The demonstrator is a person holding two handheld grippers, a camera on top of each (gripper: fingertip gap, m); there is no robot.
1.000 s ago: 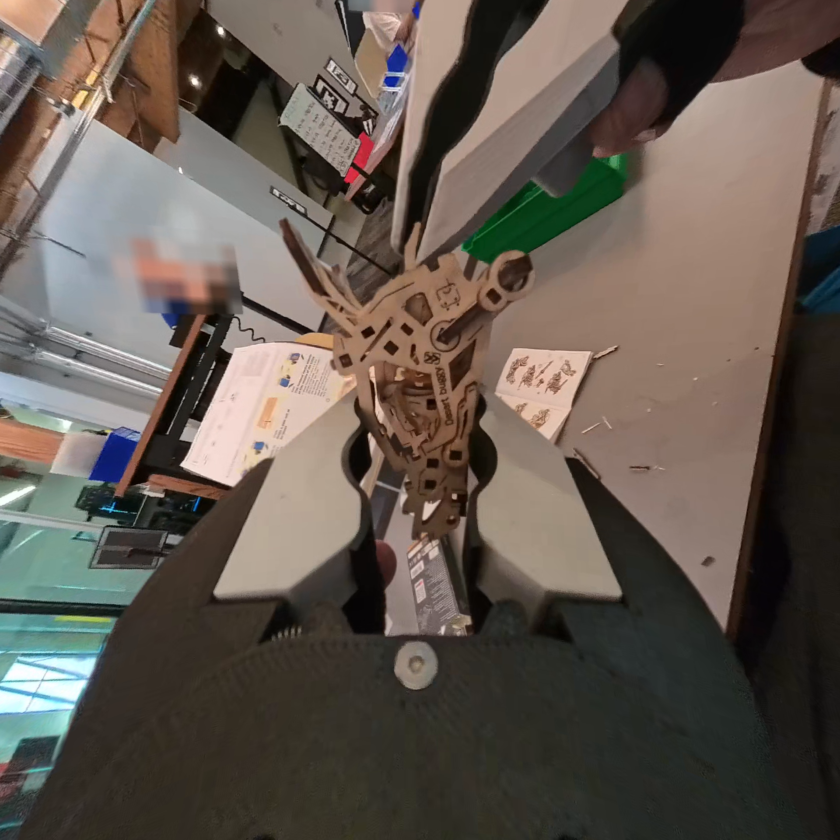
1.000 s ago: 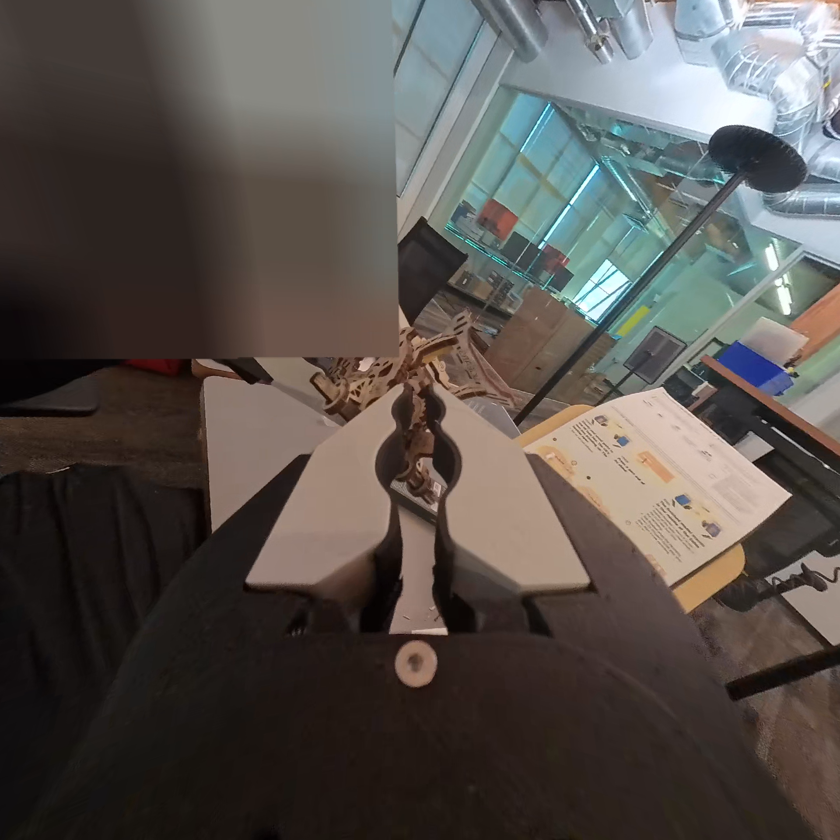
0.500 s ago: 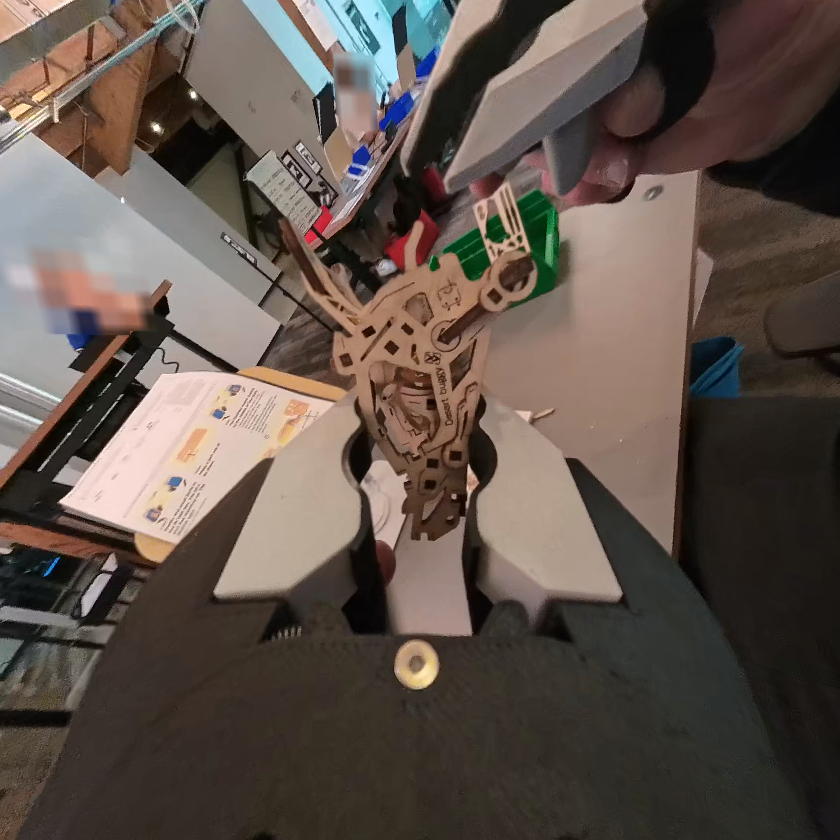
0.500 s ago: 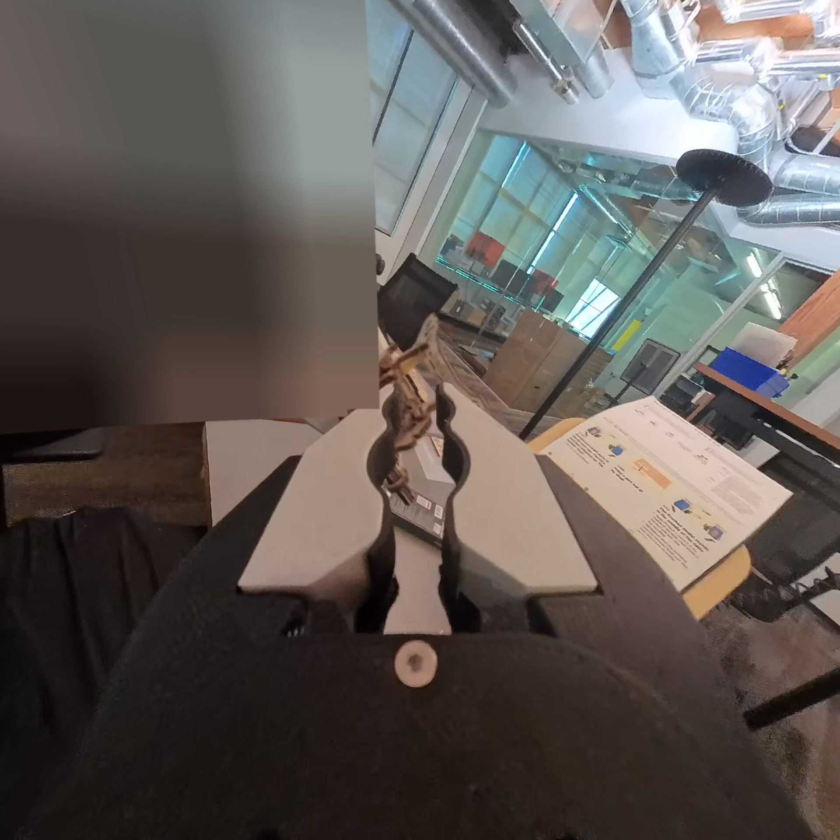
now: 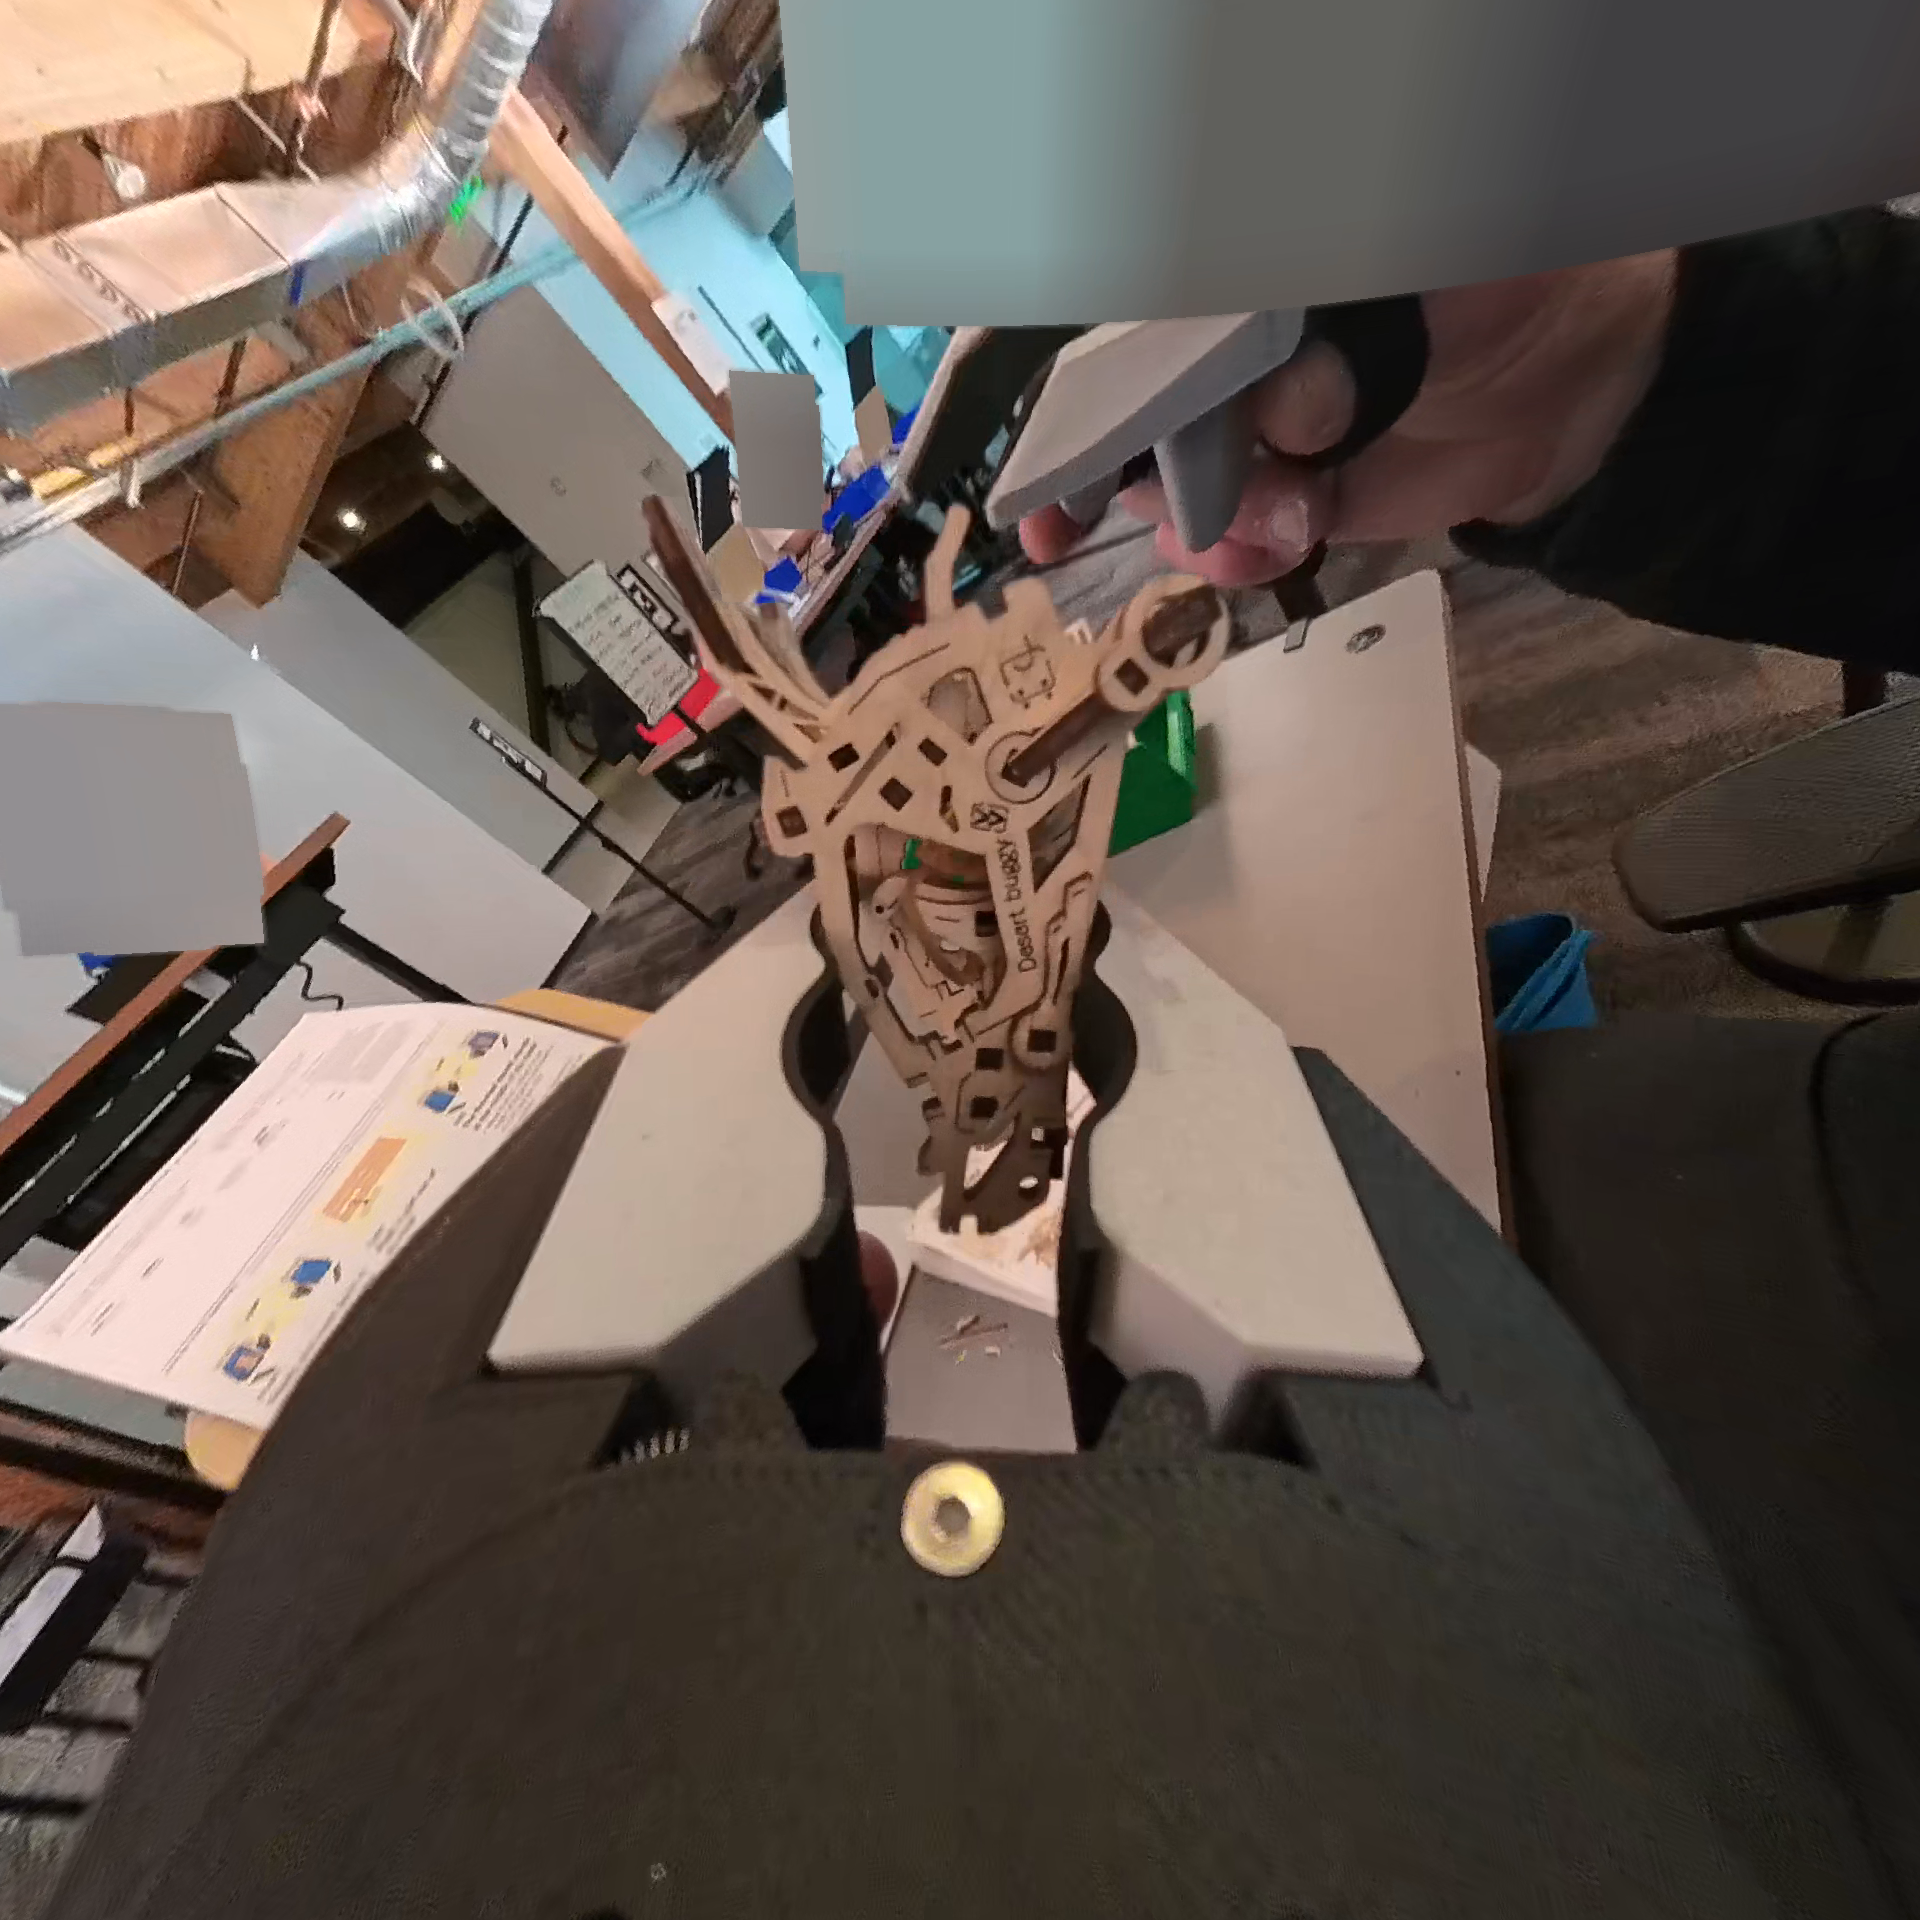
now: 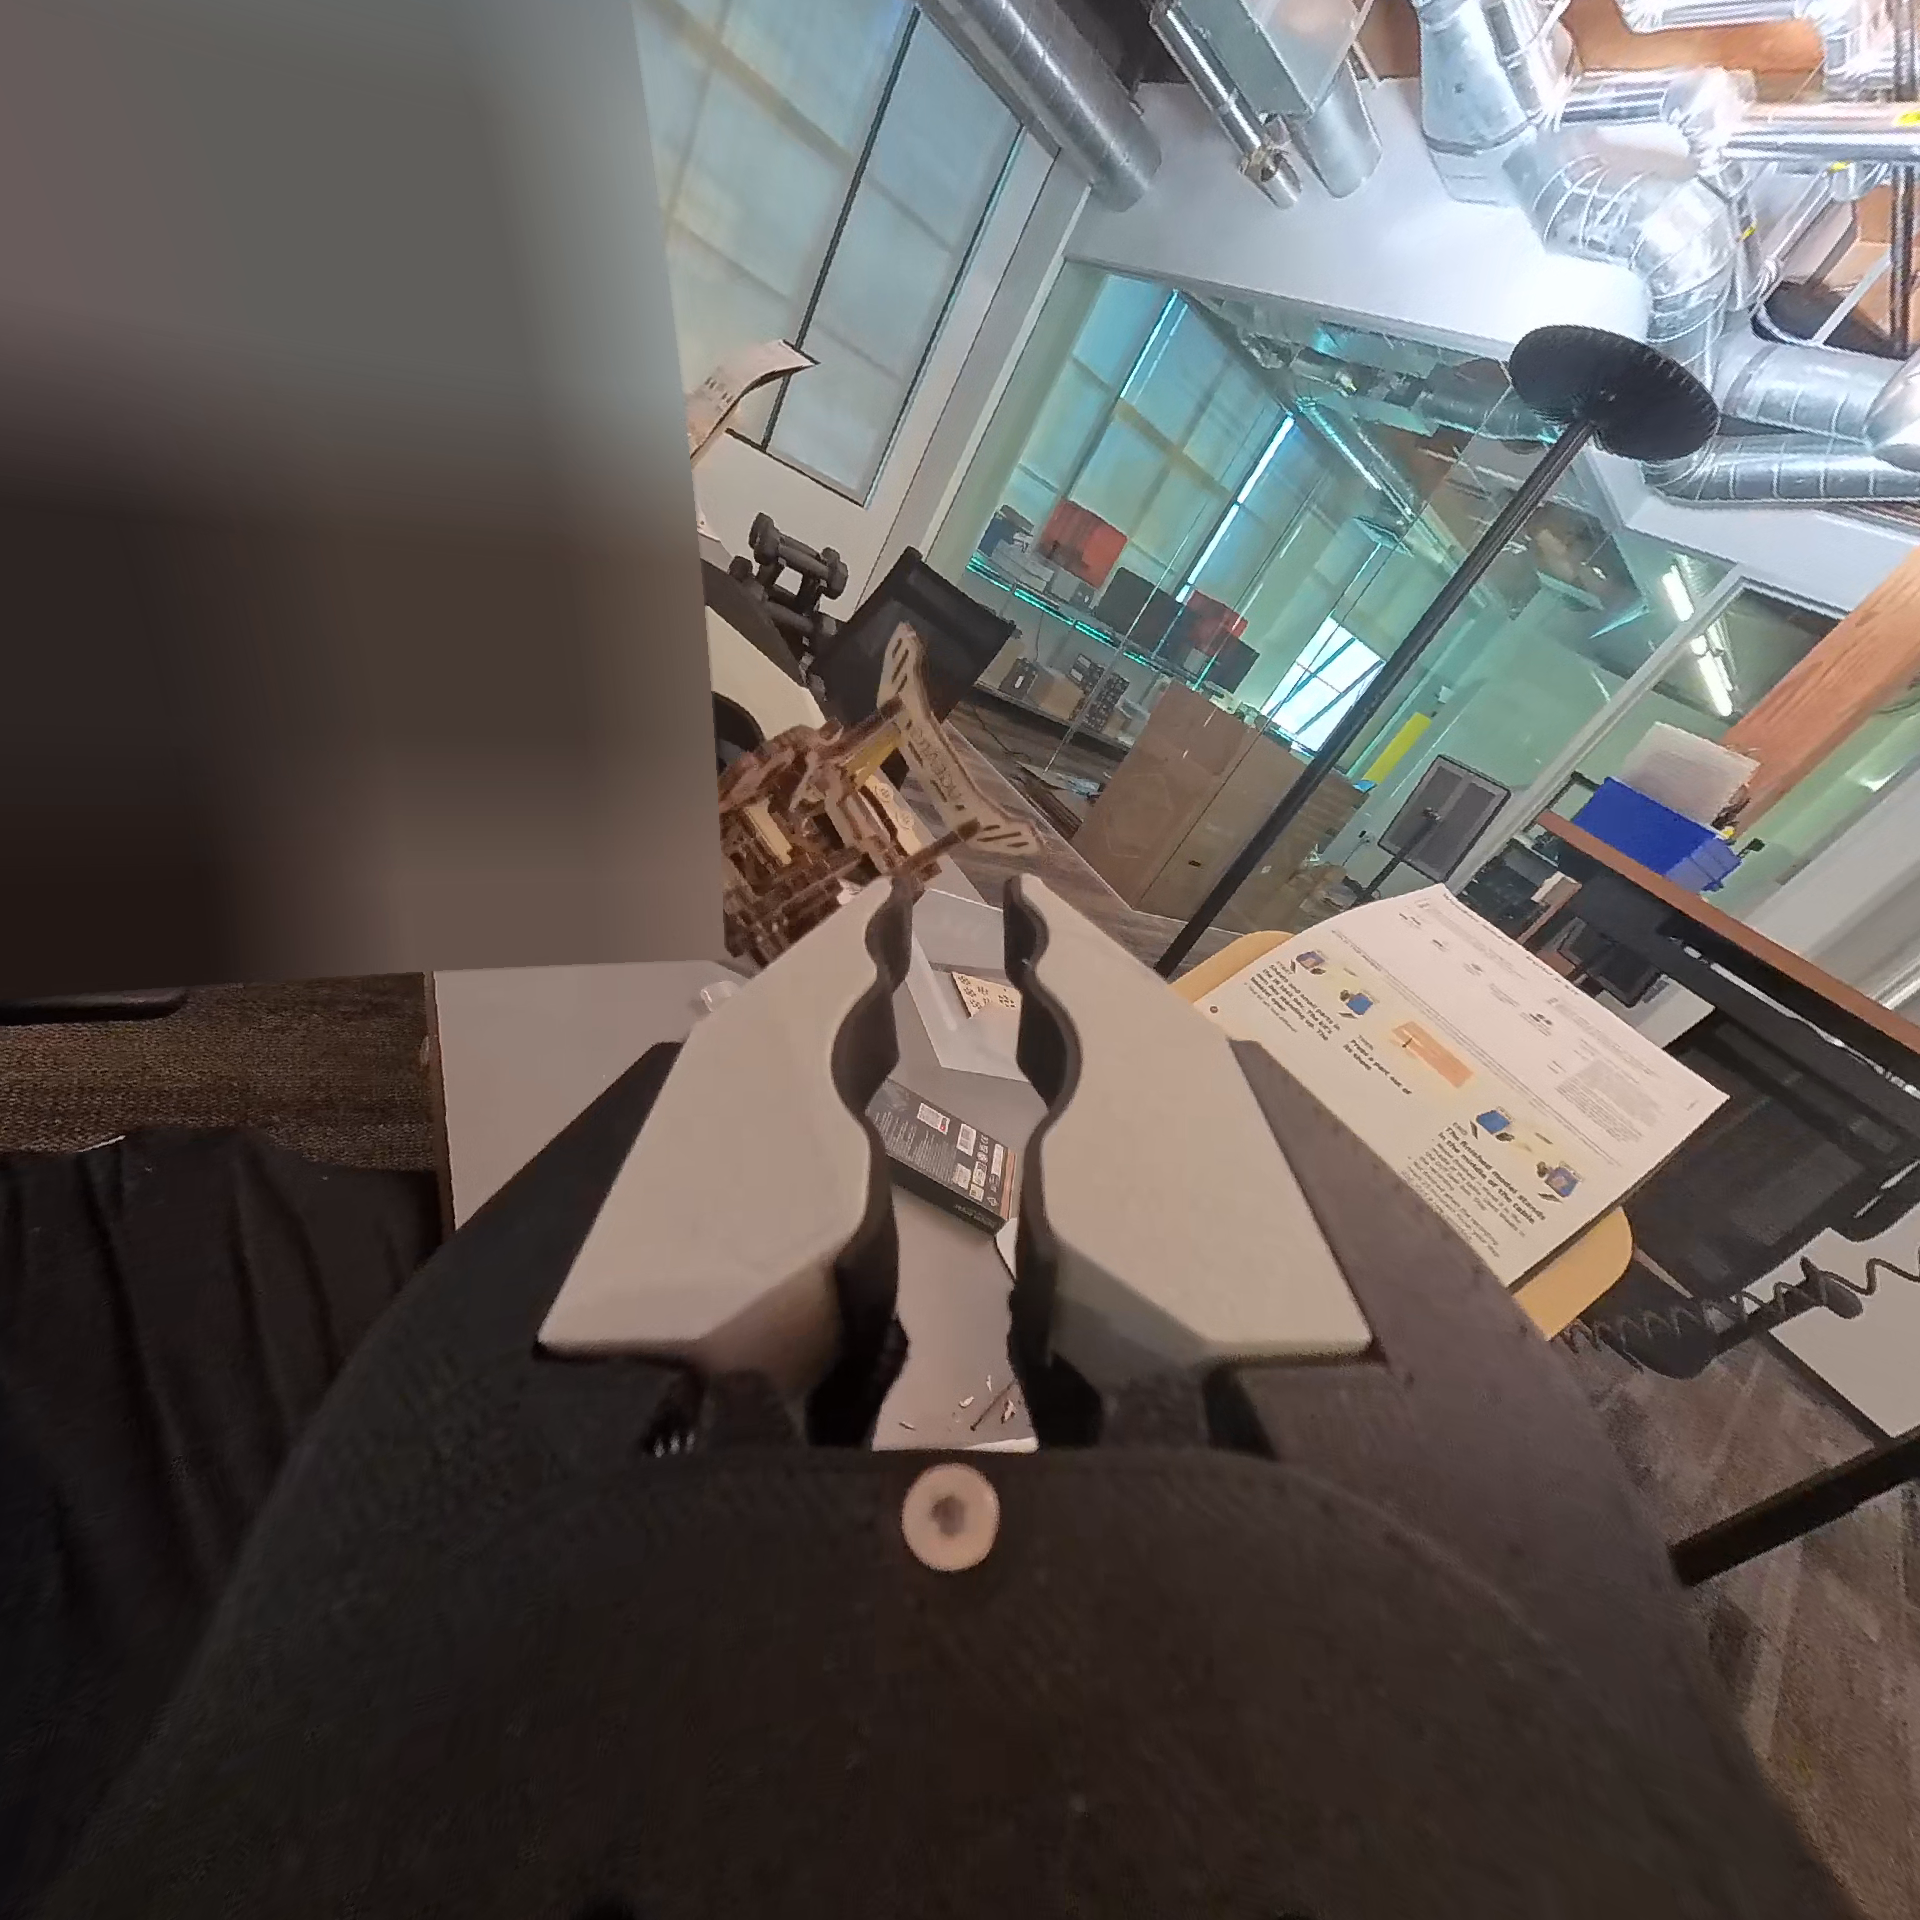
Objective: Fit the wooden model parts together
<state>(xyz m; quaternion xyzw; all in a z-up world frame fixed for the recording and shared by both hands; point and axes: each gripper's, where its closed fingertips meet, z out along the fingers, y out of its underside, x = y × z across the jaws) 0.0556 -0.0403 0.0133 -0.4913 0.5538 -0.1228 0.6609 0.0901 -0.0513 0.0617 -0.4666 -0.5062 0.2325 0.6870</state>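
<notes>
1. Wooden model [image 5: 966, 883], frame centre, clamped between the left gripper [image 5: 961, 1039] fingers: thin cut plywood, likely light, stiff, brittle at its struts; grip the flat body.
2. Right gripper [image 6: 945, 914] fingers apart, holding nothing.
3. Grey bench [image 5: 1340, 831] below; instruction sheet [image 5: 291, 1174] lower left.

My workspace: an open-plan office-workshop, with exposed silver ducts [image 6: 1714, 135] overhead, glass partition walls [image 6: 1195, 540], rows of desks [image 6: 1766, 935], blue storage bins [image 6: 1652, 831] (stacked) and an instruction sheet [image 6: 1455, 1081].
</notes>
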